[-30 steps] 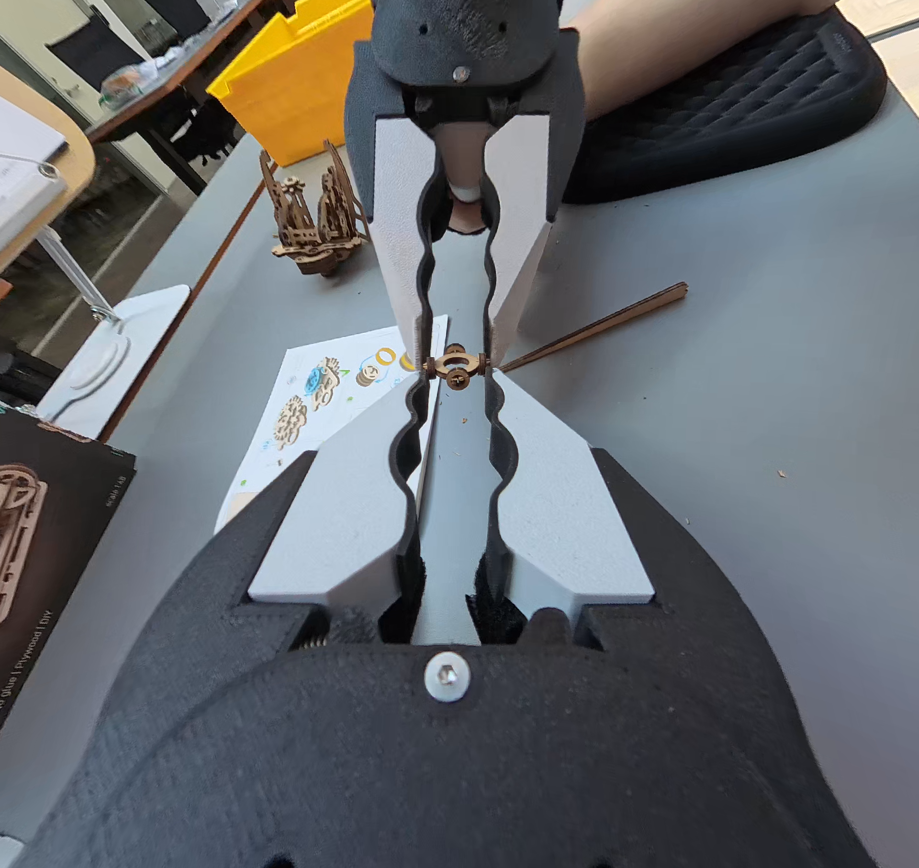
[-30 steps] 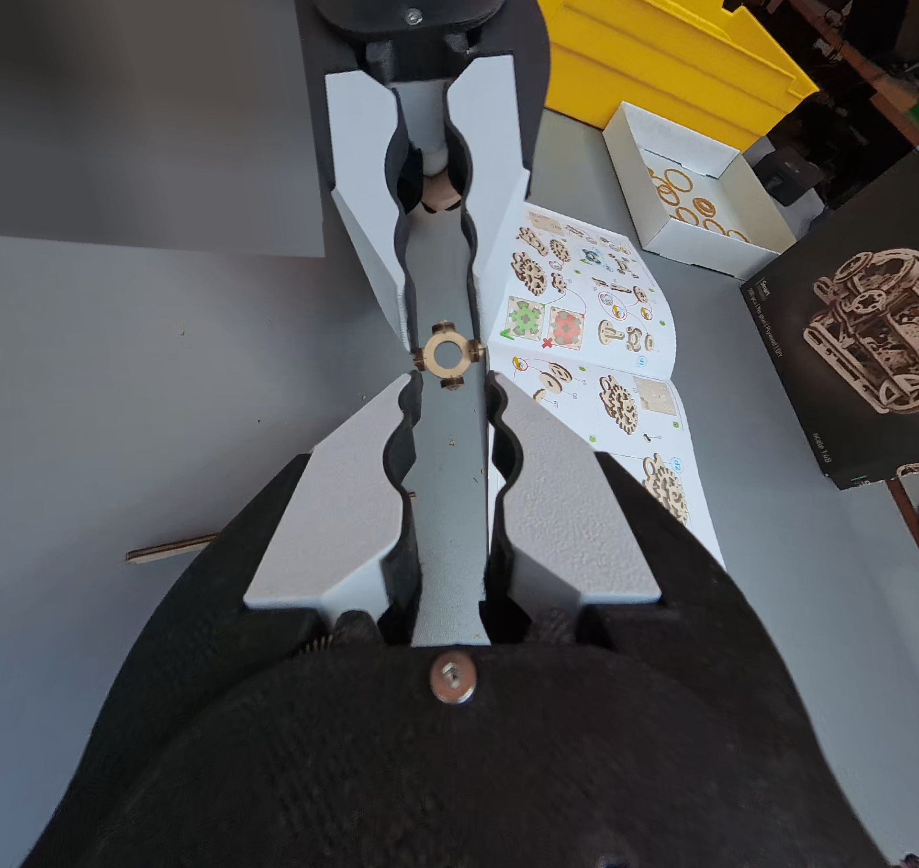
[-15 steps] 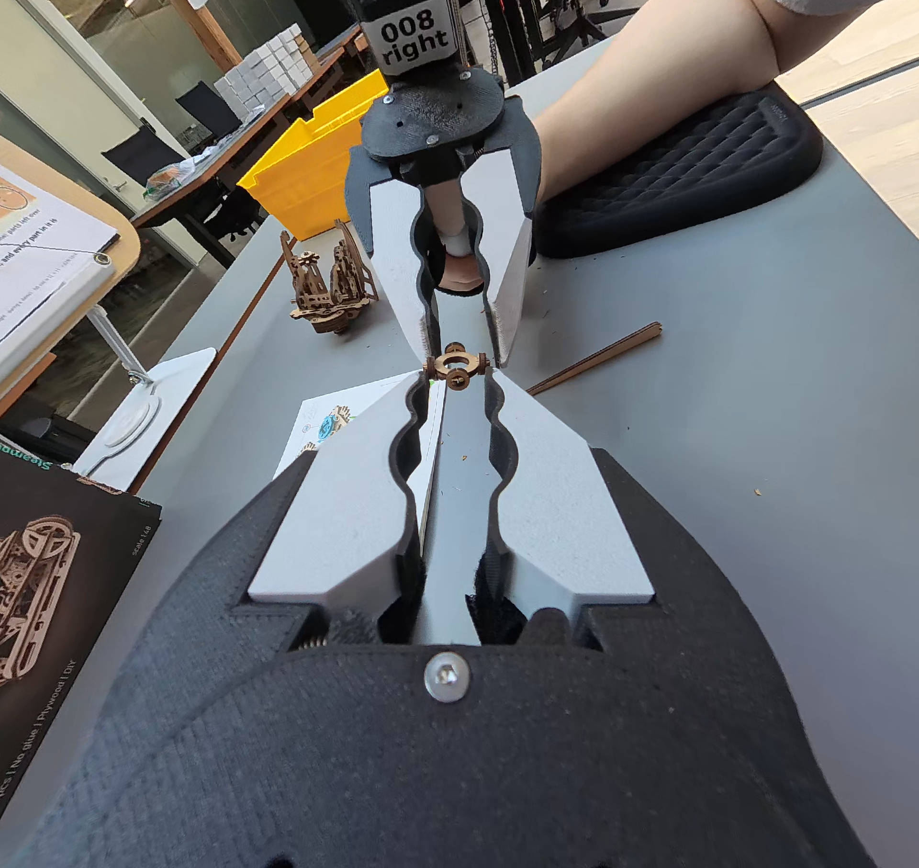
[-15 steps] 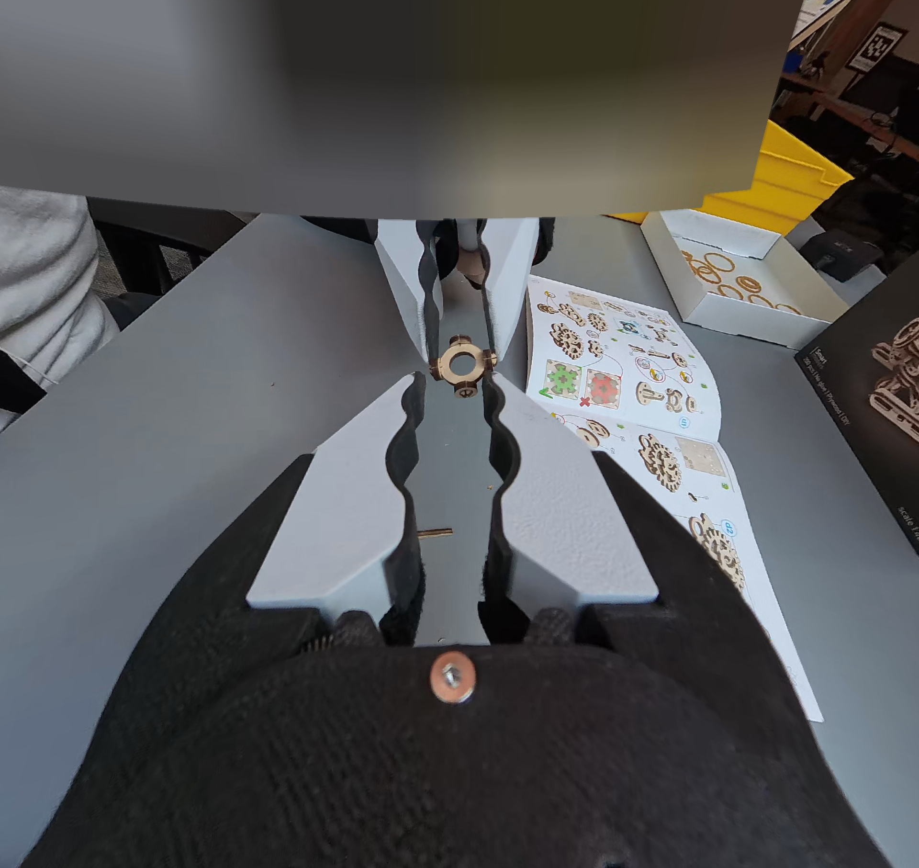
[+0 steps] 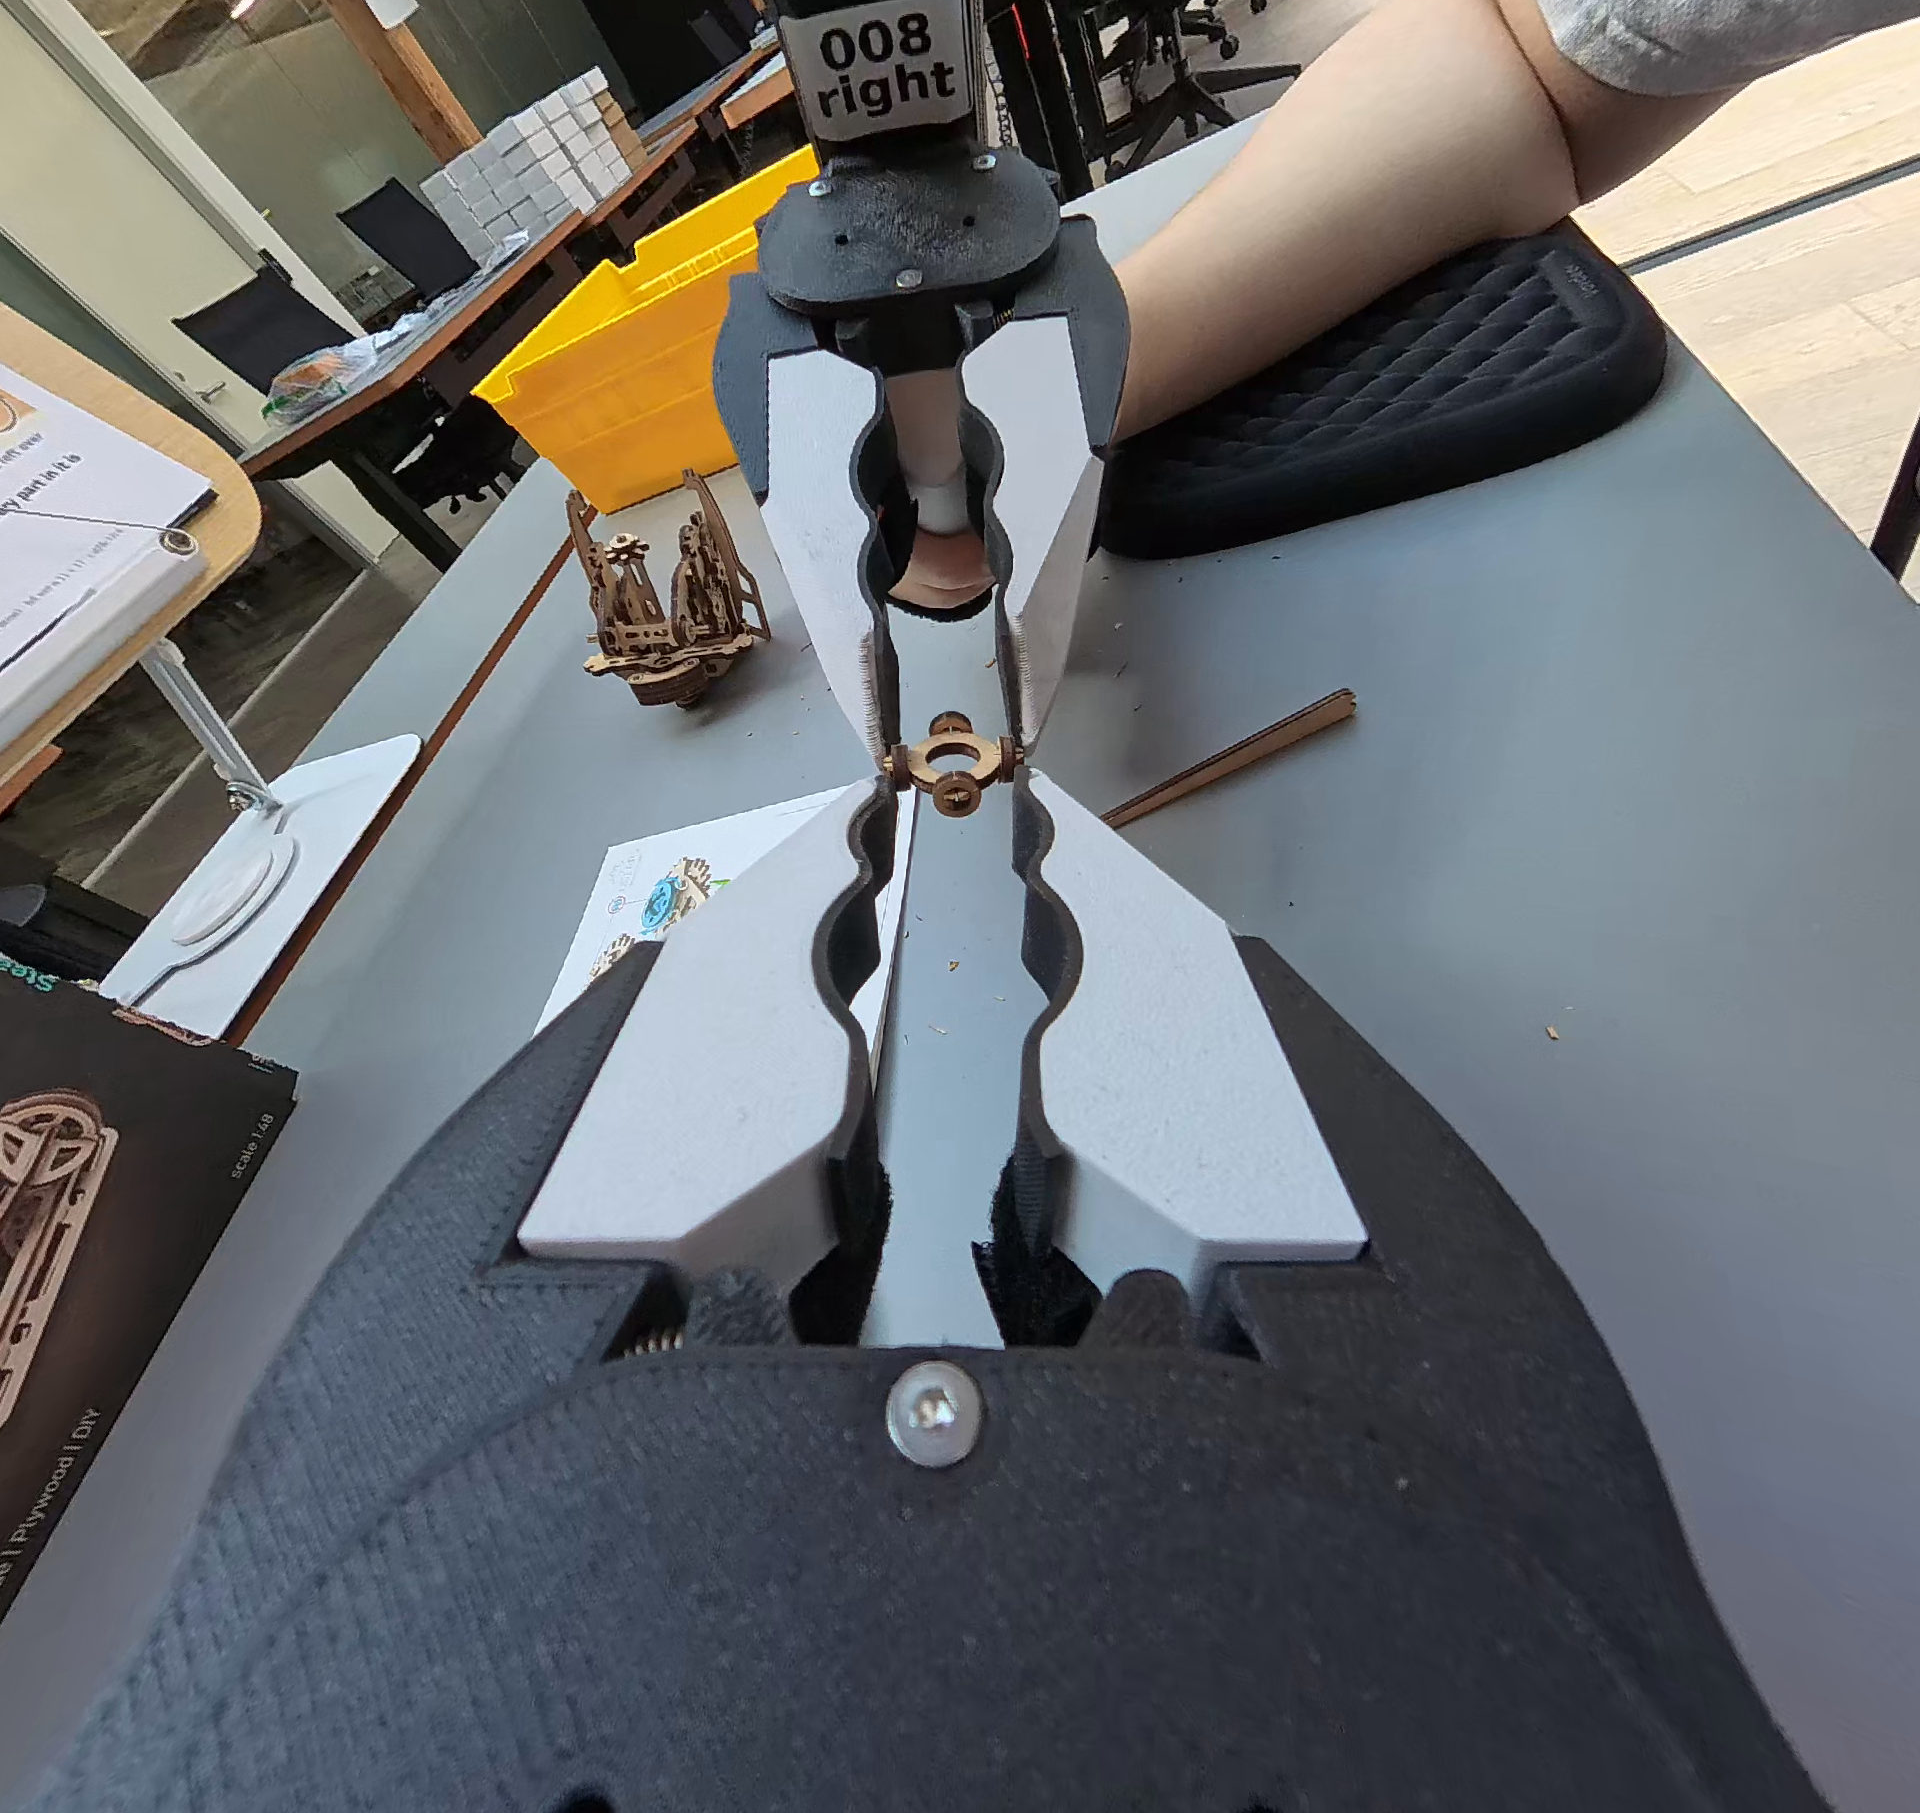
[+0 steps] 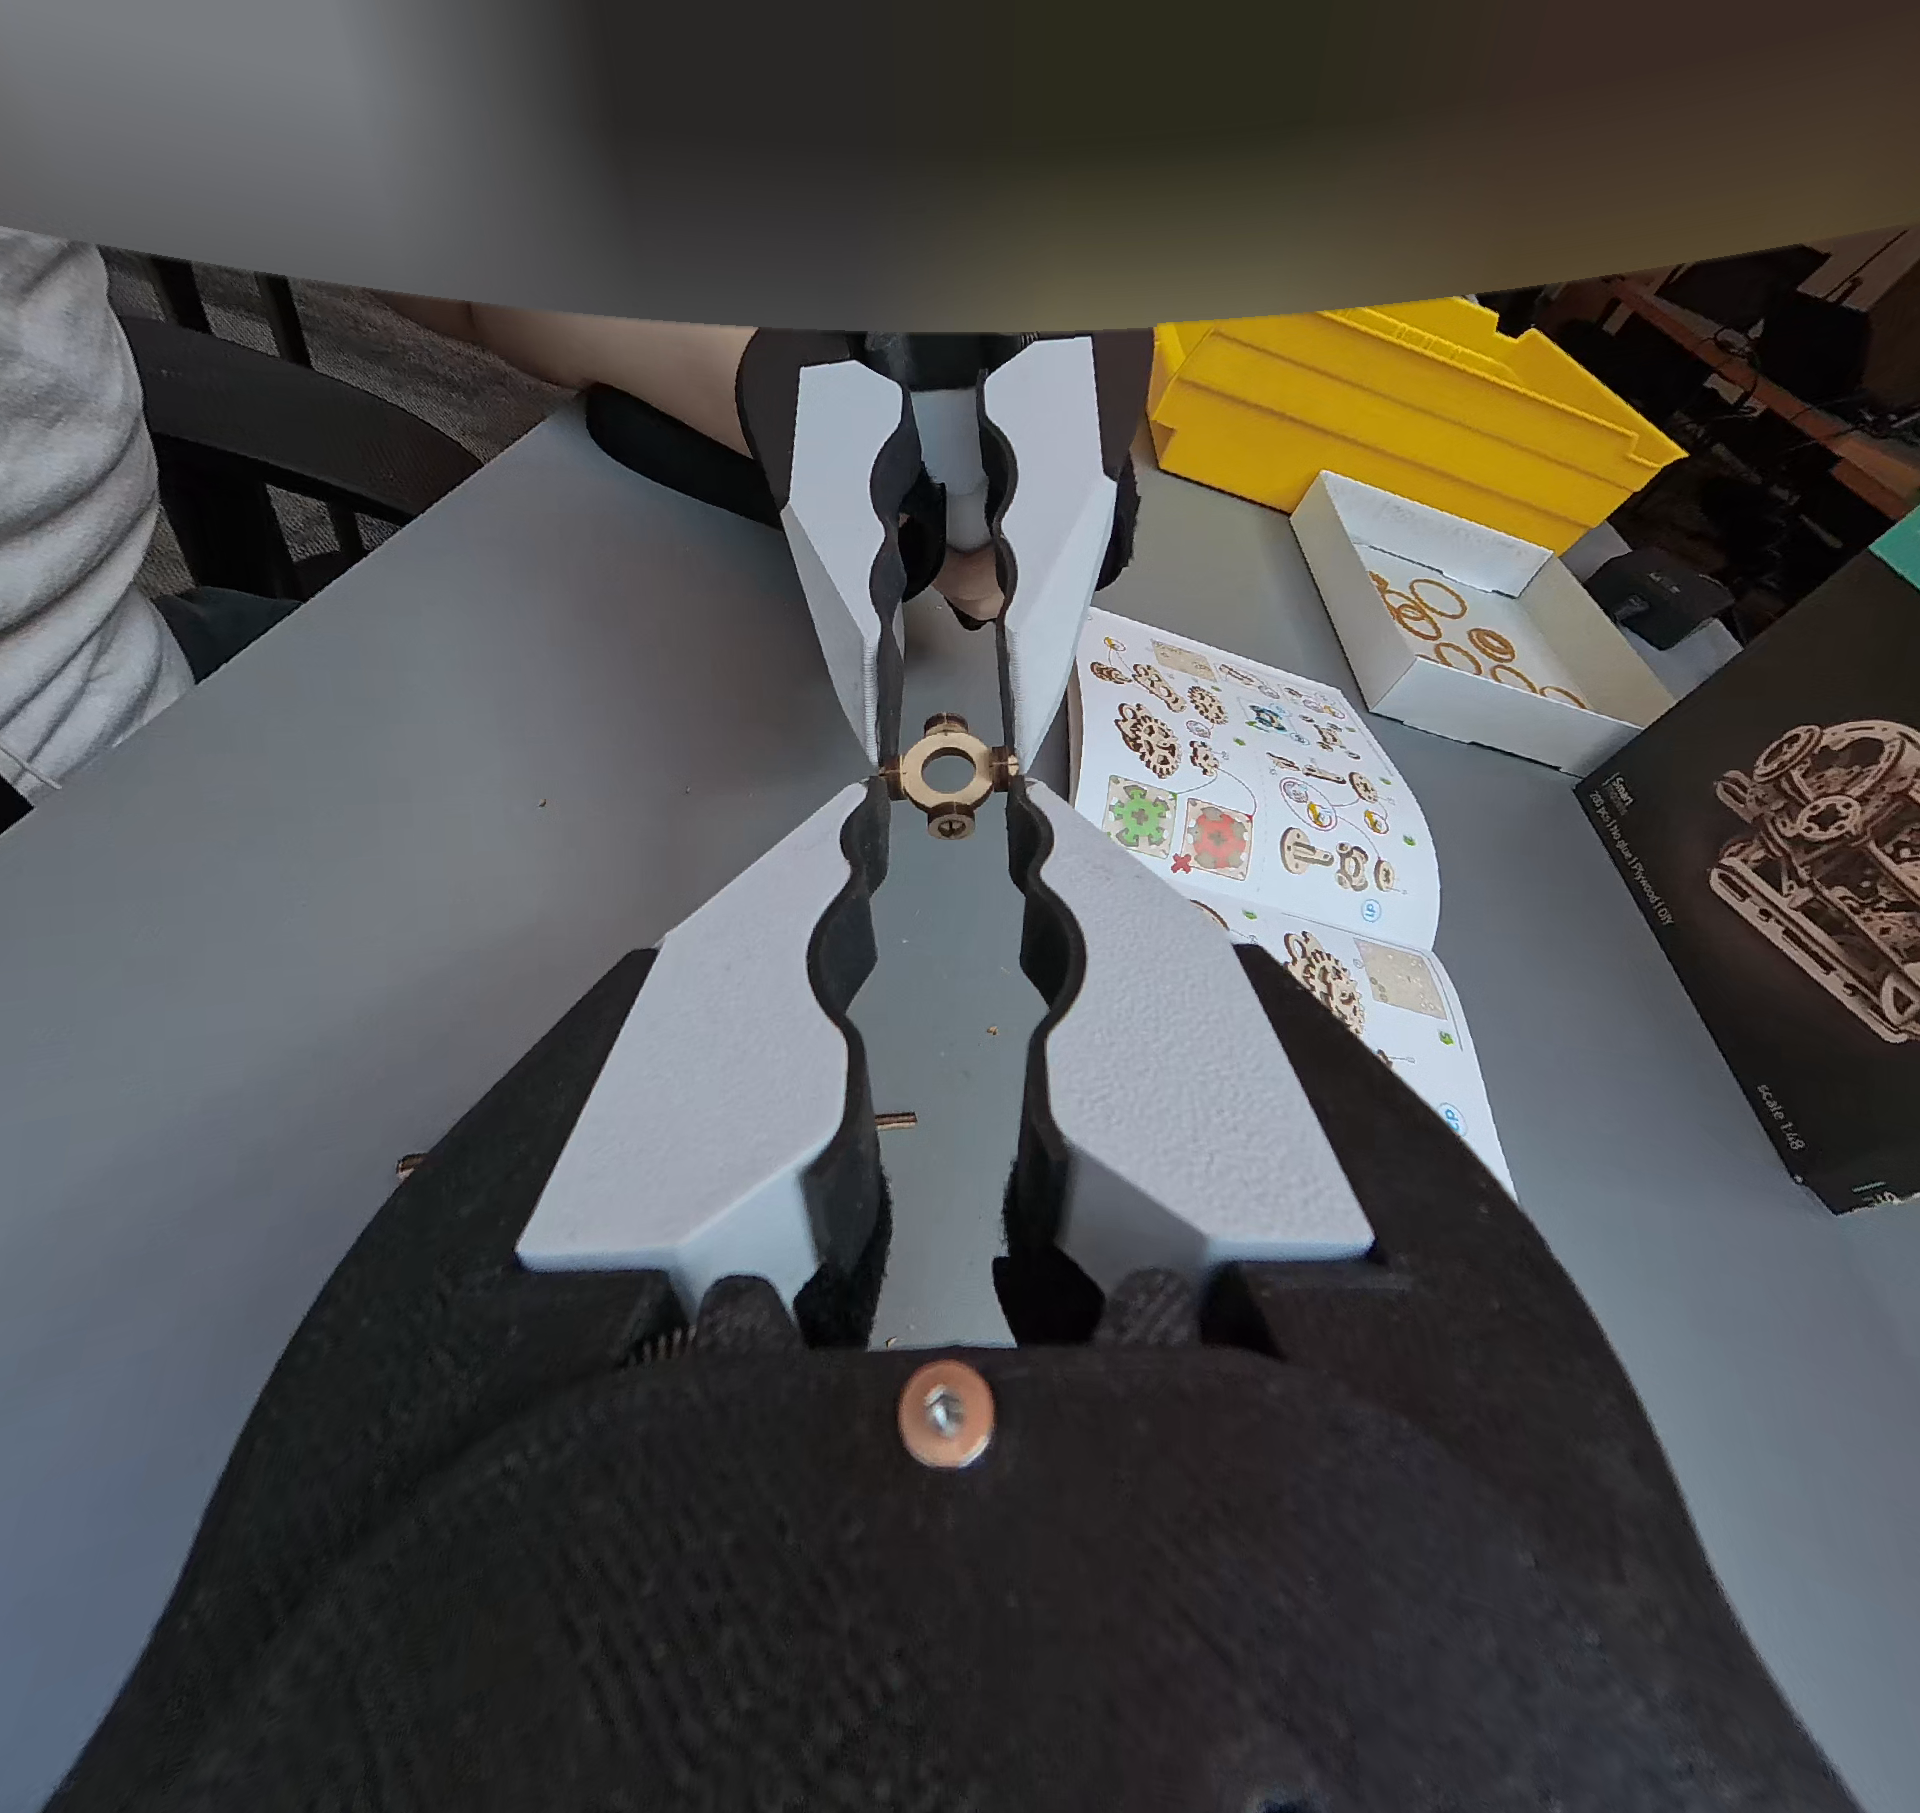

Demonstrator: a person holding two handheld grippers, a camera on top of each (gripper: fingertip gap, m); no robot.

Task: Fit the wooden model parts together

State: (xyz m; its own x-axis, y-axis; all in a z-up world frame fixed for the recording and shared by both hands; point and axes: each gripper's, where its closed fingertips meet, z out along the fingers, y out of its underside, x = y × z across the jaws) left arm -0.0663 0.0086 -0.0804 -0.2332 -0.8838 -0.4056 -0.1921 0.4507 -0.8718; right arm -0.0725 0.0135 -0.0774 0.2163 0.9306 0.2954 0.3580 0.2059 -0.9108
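Grey table [image 5: 1455,880] — work surface, bearing all items listed.

Black cushioned pad [image 5: 1382,413] — far right in the left wrist view, a person's forearm [image 5: 1351,174] resting on it.

Yellow bin [image 6: 1403,413] — far edge of the table.

Black kit box [image 6: 1787,932] — printed with a picture of a wooden machine, lying flat beside the booklet.

Instruction booklet [image 6: 1278,828] — open, flat, partly under the grippers.

White tray [image 6: 1455,641] — holds loose wooden rings, stands between bin and kit box.

Left gripper [image 5: 951,807] and right gripper [image 6: 945,807] — facing tip to tip above the table. Each has its fingertips closed against the side pegs of the same wooden ring piece; both are clenched on it.

Part-built wooden model [image 5: 665,610] — upright near the bin.

Wooden stick [image 5: 1231,755] — lying flat, long axis running diagonally away to the right.

Wooden ring piece [image 6: 943,776] — small hub with four short pegs in a cross, held in the air between the two pairs of tips. Its bore faces upward, tilted toward the right wrist camera; one peg axis spans the fingertips side to side, the other runs along the line of the grippers.
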